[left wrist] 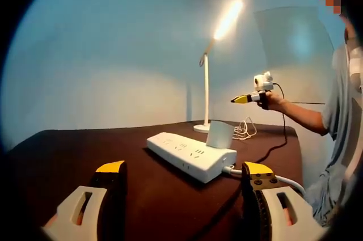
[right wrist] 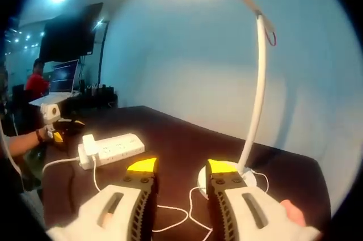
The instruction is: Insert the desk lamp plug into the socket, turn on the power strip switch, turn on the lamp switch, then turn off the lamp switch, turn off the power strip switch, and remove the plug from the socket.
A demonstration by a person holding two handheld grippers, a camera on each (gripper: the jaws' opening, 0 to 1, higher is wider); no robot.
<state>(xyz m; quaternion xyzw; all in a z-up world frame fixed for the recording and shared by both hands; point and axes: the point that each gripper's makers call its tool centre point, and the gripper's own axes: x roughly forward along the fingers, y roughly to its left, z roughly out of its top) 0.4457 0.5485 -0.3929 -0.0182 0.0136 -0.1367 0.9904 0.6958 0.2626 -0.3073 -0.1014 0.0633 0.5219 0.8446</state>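
Note:
The white desk lamp point(left wrist: 205, 82) stands at the table's far side with its head point(left wrist: 228, 18) lit. Its white plug point(left wrist: 219, 134) sits in the white power strip point(left wrist: 190, 156). My left gripper point(left wrist: 184, 168) is open, jaws wide apart, a short way in front of the strip. My right gripper point(left wrist: 241, 99), held by a hand, hovers in the air right of the lamp pole. In the right gripper view my right gripper point(right wrist: 181, 167) is open and holds nothing, just in front of the lamp base point(right wrist: 245, 172). The power strip point(right wrist: 113, 147) and plug point(right wrist: 89, 143) lie to the left.
The dark brown table point(left wrist: 85, 150) stands against a pale blue wall. The lamp's white cord point(right wrist: 170, 212) loops over the tabletop, and the strip's white cable point(left wrist: 286, 181) runs off the edge. A monitor point(right wrist: 71, 34) and a person in red point(right wrist: 37, 85) are far behind.

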